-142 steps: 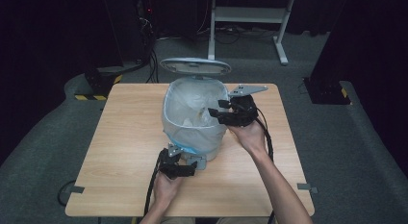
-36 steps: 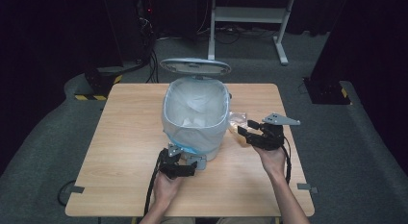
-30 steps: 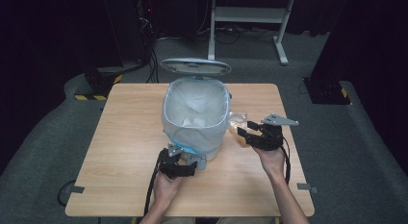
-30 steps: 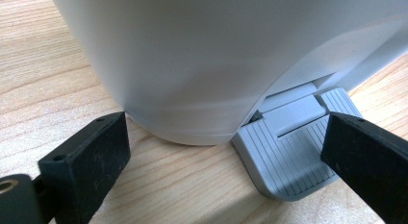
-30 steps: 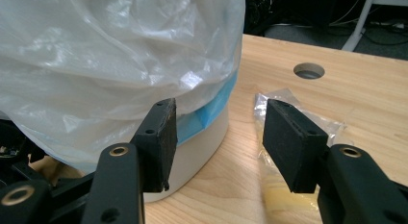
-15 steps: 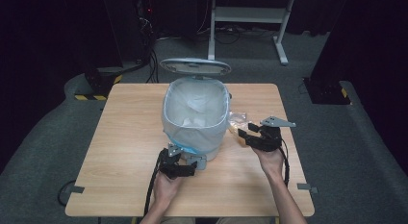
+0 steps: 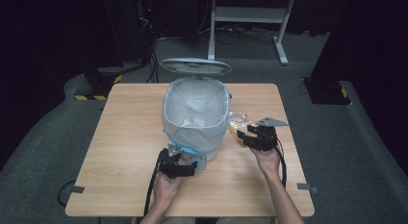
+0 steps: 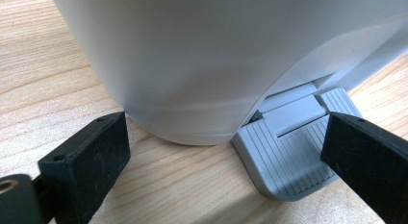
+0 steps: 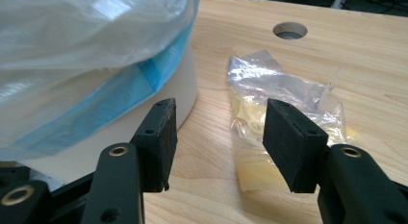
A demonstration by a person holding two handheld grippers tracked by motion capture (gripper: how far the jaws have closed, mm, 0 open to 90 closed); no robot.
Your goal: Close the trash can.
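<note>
Left claw point(image 7: 185, 161), jaws wide, straddles the pedal point(image 8: 293, 161) at the bin's point(image 7: 195, 113) six o'clock; right claw point(image 9: 216, 137), parted, hovers beside the wrapper point(image 9: 279, 104) at three o'clock.

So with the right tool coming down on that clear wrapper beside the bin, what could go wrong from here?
1. The crumpled clear plastic wrapper is thin and lies flat on the wooden table; the open right tool may pinch only film, or slide it.
2. It lies close to the white lined pedal bin, so a jaw could snag the liner.
3. The left tool sits at the grey pedal; if it slips, the lid may drop.
</note>
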